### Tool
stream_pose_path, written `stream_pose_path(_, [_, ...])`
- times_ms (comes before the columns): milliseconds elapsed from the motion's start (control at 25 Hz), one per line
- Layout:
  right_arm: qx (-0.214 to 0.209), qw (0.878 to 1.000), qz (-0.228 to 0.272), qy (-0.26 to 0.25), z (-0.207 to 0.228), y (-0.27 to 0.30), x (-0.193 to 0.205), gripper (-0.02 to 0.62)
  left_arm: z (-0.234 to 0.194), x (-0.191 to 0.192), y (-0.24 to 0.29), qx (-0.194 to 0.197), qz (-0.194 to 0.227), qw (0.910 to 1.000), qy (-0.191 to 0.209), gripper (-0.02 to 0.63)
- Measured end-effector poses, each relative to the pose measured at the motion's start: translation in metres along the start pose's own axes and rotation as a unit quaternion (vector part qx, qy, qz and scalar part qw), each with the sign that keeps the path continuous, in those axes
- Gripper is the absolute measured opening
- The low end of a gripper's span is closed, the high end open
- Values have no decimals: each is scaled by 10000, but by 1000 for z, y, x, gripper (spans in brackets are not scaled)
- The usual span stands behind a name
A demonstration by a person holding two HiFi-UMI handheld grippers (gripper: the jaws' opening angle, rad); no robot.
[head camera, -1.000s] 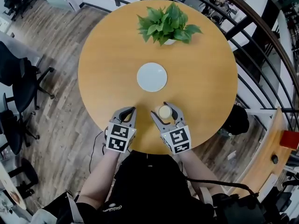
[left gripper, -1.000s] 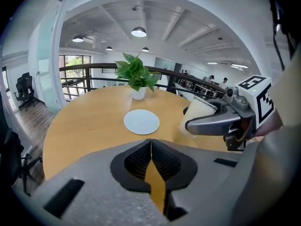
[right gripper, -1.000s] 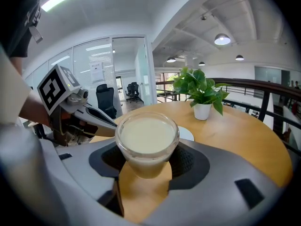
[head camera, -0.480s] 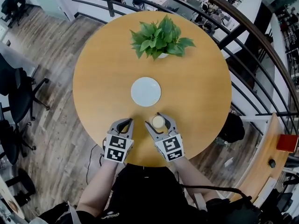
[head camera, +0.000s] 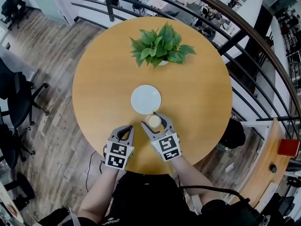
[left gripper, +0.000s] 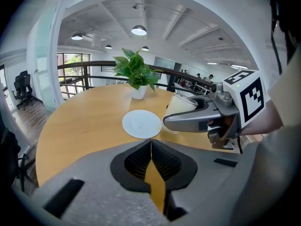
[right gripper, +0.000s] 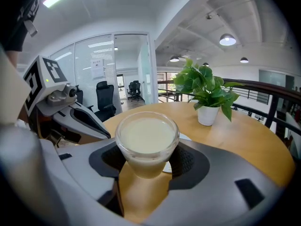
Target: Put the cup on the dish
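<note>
**Bright, even indoor light; fisheye on gripper views**

Head view bright and evenly lit, only soft faint shadows on the table (head camera: 197, 93). Round ceiling lamps (left gripper: 138, 30) glow overhead; daylight comes through windows (left gripper: 70, 62) (slightly blown out). Both gripper views heavily barrel-distorted, dark vignette at corners. Up close the cup (right gripper: 147, 140) is sharp, background mildly soft.

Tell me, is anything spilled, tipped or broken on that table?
Nothing stands out. The cup is upright in the right claw, its pale drink level and unspilled. The dish lies flat and bare on the table, and the plant stands straight in its pot.
</note>
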State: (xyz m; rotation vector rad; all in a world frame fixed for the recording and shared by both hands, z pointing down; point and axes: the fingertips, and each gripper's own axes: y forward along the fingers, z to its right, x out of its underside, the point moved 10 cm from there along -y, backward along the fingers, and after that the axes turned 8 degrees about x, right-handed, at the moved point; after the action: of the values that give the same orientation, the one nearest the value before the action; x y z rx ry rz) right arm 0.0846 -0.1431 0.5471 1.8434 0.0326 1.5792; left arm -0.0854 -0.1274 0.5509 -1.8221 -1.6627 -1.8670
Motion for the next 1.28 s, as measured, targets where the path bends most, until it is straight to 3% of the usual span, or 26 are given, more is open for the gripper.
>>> stream_pose_path(440, [147, 9997, 78, -202, 22, 45, -12, 250, -4, 0, 1, -52, 18, 9999, -89, 11])
stream_pose_path(1280, [447, 9955, -620, -569, 53, 131, -3, 250, -19, 9, 10, -104, -140, 9997, -142, 11])
